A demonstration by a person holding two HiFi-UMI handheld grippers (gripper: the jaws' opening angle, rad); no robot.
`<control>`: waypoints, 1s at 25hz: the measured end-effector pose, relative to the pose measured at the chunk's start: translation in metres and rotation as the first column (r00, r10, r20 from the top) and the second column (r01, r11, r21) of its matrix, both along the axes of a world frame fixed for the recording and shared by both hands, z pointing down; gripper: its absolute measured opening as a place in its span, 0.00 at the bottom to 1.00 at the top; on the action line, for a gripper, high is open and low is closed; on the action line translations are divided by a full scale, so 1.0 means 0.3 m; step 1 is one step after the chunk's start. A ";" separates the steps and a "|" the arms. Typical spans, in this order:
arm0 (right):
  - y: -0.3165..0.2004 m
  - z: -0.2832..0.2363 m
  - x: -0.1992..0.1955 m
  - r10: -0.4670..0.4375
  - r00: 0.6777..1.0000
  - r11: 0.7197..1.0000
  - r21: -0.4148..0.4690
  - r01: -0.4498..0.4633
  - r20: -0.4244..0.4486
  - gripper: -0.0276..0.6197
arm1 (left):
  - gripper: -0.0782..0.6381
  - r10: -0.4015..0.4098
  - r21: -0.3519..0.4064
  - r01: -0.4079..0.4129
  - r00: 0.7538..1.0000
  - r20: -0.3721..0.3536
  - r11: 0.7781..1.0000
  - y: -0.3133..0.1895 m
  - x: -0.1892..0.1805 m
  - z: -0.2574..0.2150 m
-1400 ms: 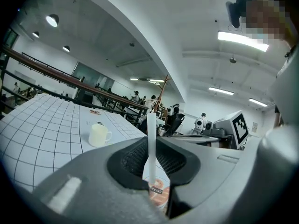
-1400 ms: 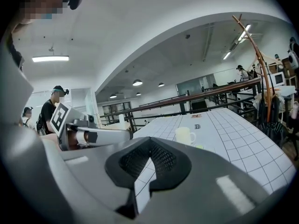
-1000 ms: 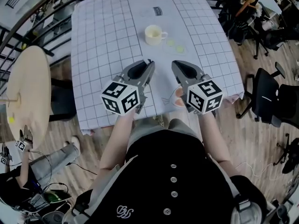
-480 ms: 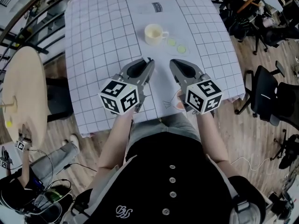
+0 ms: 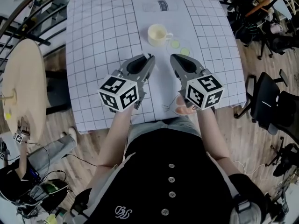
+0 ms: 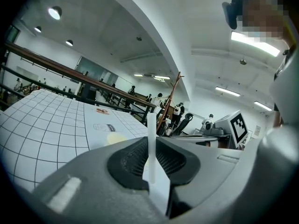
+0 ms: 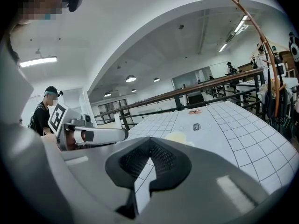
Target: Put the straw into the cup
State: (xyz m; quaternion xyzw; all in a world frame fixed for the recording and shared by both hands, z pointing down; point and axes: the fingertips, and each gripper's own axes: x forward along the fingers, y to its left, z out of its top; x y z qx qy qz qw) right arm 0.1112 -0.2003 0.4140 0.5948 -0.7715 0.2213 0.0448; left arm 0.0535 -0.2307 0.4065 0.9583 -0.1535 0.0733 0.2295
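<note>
Our left claw (image 5: 149, 58) is clenched on the thin white plastic straw (image 6: 151, 141), which stands upright between its jaws. Our right claw (image 5: 173, 58) is closed on nothing. The cream handled cup (image 5: 157, 33) sits ahead of both, well apart. We judge the straw's free end could catch the rim and tilt, or a claw could nudge the cup. The white grid-clothed counter (image 5: 93, 41) lies open around the cup, edges distant; two pale green discs (image 5: 175, 44) lie beside it.

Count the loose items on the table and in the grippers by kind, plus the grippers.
Cup: 1
Straw: 1
Pale green discs: 2
Grippers, left gripper and right gripper: 2
Total: 6
</note>
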 end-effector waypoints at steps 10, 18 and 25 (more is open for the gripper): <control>-0.114 0.022 0.065 -0.040 0.999 0.999 0.002 0.040 0.032 0.04 | 0.18 -0.024 0.099 0.024 1.000 0.004 0.995 -0.134 0.113 -0.041; -0.202 0.053 0.095 -0.072 0.996 0.997 -0.001 0.073 0.059 0.04 | 0.18 -0.086 0.133 0.088 0.996 -0.020 0.987 -0.278 0.154 -0.053; -0.256 0.102 0.135 -0.092 0.992 0.995 -0.024 0.094 0.082 0.04 | 0.18 -0.083 0.164 0.088 0.996 -0.038 0.982 -0.349 0.217 -0.040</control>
